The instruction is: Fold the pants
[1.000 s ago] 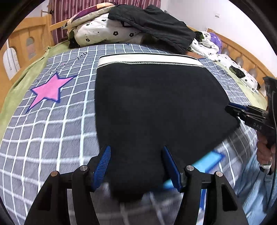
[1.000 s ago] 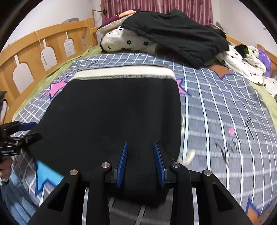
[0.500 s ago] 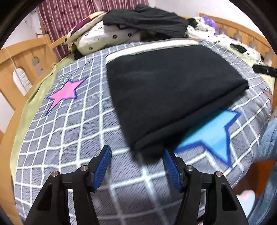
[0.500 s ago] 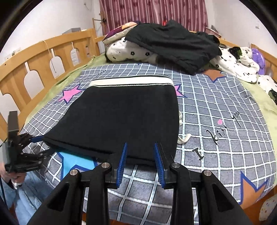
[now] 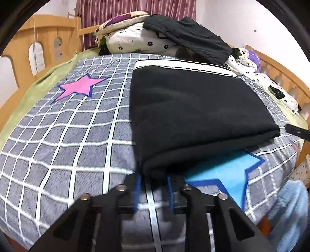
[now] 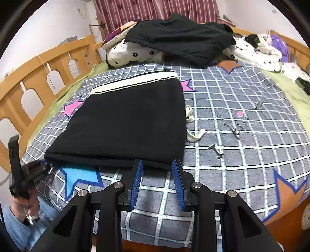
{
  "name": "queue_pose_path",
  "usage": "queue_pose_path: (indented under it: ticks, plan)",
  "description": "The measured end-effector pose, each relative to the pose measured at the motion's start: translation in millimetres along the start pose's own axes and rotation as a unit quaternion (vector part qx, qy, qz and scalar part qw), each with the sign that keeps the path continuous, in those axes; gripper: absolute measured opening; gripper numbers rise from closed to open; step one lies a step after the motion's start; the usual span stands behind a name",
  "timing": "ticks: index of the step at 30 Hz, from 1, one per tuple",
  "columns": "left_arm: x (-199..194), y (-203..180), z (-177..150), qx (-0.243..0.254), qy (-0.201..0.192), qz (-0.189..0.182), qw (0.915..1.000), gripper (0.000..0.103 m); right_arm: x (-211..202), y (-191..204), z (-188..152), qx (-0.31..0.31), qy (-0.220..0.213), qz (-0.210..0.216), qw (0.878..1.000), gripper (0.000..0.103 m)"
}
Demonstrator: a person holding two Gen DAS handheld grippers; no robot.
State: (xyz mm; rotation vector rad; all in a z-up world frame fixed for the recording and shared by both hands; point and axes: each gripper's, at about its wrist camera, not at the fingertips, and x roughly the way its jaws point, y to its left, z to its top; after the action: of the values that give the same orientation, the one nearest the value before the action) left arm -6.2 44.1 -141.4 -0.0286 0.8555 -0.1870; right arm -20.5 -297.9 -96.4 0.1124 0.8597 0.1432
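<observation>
We are in a home bedroom. We see a wooden bed frame [image 6: 38, 77] with arched cut-outs in its rail, a grey checked blanket [image 5: 58, 135] printed with coloured stars, a flower-print quilt [image 6: 135, 52] heaped with dark clothes [image 6: 180, 36] at the far end, and a striped maroon curtain [image 6: 155, 11] on the wall behind.

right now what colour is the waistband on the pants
Cream white, on black pants; the waistband shows best in the right wrist view.
</observation>
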Motion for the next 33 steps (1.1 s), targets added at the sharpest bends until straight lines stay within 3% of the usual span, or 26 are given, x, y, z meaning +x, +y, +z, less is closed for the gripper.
queue_pose_path:
  ticks: [4, 8, 12, 14, 17, 19, 22, 24, 28, 33]
  plan:
    - [-34, 16, -6, -0.010, -0.027, 0.009, 0.9996, 0.053, 10, 7, 12, -0.028, -0.002, -0.006, 1.000, 0.032]
    - [-49, 35, -2, -0.044, -0.057, -0.010, 0.9974, 0.054, 20, 15, 29, -0.061, -0.026, -0.019, 0.998, 0.036]
    - [-31, 25, 40, -0.048, -0.067, -0.025, 0.9963, 0.054, 42, 12, 34, -0.059, -0.027, -0.018, 0.998, 0.036]
    - [-9, 13, 54, -0.039, -0.044, -0.045, 0.9972, 0.054, 59, 10, 30, -0.061, -0.016, -0.026, 0.998, 0.036]
    - [29, -1, 46, -0.027, -0.002, -0.034, 0.9991, 0.057, 65, 10, 19, -0.077, -0.022, -0.032, 0.996, 0.036]
    - [33, 3, 28, -0.057, -0.015, -0.062, 0.9963, 0.060, 63, 8, 15, -0.077, -0.017, -0.027, 0.997, 0.036]
    - [30, 15, 18, -0.097, 0.006, -0.109, 0.9893, 0.060, 60, -1, 8, -0.077, 0.004, -0.010, 0.997, 0.036]
    - [20, 16, 18, -0.093, 0.000, -0.098, 0.9909, 0.060, 57, -2, 6, -0.087, 0.015, -0.007, 0.996, 0.034]
    - [20, 4, 21, -0.054, 0.005, -0.057, 0.9969, 0.062, 45, -8, 12, -0.060, -0.023, -0.013, 0.998, 0.034]
    - [20, 5, 24, -0.057, 0.016, -0.050, 0.9970, 0.065, 59, -3, 9, -0.057, -0.025, -0.031, 0.998, 0.035]
